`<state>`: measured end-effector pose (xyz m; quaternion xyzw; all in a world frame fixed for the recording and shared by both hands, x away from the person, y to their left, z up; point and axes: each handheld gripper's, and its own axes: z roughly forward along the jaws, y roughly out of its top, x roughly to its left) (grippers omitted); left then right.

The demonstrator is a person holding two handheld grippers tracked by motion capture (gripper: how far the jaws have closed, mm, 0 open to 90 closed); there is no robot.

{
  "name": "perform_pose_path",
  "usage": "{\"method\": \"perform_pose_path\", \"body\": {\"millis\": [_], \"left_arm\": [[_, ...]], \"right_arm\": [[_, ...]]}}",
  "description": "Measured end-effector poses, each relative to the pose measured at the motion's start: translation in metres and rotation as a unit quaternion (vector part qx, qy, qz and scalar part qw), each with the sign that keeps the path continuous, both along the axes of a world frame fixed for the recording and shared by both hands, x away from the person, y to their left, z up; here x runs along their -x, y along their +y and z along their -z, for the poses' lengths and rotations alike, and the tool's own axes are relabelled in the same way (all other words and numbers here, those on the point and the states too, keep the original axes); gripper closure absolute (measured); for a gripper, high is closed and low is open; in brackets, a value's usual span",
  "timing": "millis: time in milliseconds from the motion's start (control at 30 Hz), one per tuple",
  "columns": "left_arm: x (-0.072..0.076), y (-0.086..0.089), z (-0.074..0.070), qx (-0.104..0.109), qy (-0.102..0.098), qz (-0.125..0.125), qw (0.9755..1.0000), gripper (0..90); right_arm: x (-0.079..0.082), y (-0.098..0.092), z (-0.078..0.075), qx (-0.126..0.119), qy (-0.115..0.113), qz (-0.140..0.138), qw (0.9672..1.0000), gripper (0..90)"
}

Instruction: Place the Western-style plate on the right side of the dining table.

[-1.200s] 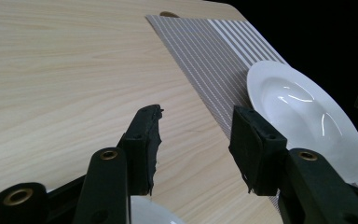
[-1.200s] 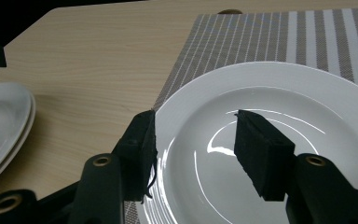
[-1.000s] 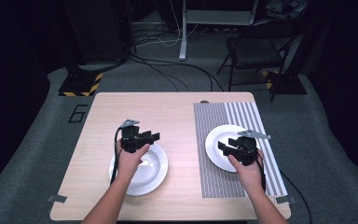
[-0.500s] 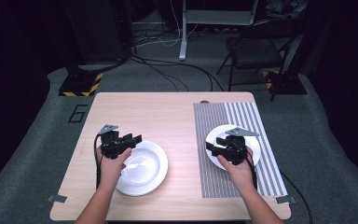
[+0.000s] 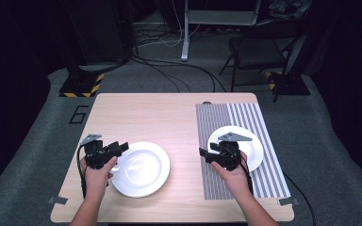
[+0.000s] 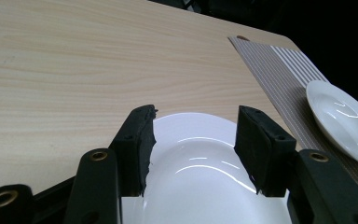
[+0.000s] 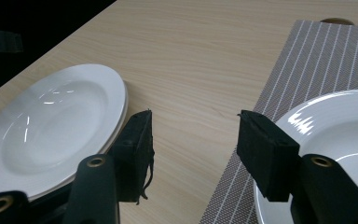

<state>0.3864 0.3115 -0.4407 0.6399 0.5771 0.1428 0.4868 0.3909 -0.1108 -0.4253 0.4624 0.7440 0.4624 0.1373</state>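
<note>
Two white plates, a gripper beside each.
Left gripper (image 5: 118, 149), jaws just widening and empty, sits at the left plate's (image 5: 141, 169) left rim; right gripper (image 5: 206, 156), likewise released, at the right plate's (image 5: 252, 146) near-left rim on the striped mat (image 5: 264, 174).

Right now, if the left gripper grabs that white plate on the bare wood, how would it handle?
The plate looks glazed and glossy, so probably slippery against the left gripper pads. Likely rigid, breakable ceramic. Its shallow, wide shape suggests it would slide rather than tip if pushed.
</note>
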Motion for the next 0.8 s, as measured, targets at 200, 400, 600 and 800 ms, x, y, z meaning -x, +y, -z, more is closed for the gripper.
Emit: {"method": "perform_pose_path", "body": {"millis": [200,400,600,800], "left_arm": [[0.010,0.008,0.008,0.005,0.002,-0.004,1.0000,46.9],[0.015,0.014,0.019,0.004,0.007,-0.001,1.0000,47.0],[0.016,0.020,0.024,-0.006,-0.001,-0.001,1.0000,47.1],[0.016,0.025,0.031,-0.021,0.008,0.002,0.9998,47.4]], "right_arm": [[0.007,0.007,0.002,0.003,-0.006,-0.015,0.9999,44.7],[0.011,0.010,0.010,0.006,-0.005,-0.023,0.9997,44.7],[0.014,0.015,0.022,0.017,-0.008,-0.037,0.9991,44.4],[0.014,0.020,0.035,0.023,0.002,-0.049,0.9985,44.3]]}}
